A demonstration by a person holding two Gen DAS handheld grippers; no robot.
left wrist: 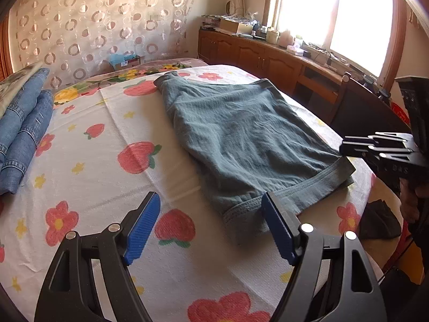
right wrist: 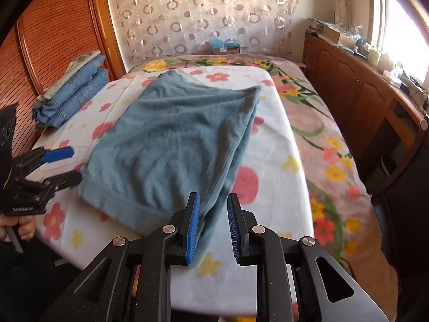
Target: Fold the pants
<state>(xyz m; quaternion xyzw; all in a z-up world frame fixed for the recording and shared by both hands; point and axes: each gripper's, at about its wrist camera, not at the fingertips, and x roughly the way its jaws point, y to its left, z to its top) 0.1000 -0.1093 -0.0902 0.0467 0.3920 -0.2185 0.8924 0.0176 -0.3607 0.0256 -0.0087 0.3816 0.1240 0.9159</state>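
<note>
Grey-blue pants (left wrist: 241, 134) (right wrist: 174, 139) lie folded flat on a flowered white cloth (left wrist: 107, 161) (right wrist: 268, 147) spread over the bed. My left gripper (left wrist: 211, 228) (right wrist: 75, 163) stands wide open at the near left hem, with its right pad just over the waistband edge. My right gripper (right wrist: 213, 230) (left wrist: 341, 146) hovers at the pants' near right corner. Its jaws are a narrow gap apart and the pads do not press on the cloth.
Folded jeans (left wrist: 24, 128) (right wrist: 72, 94) are stacked at the left of the bed. A wooden cabinet (left wrist: 268, 59) (right wrist: 348, 80) with clutter runs along the right under the window. A dark cloth (left wrist: 378, 220) lies off the bed's right edge.
</note>
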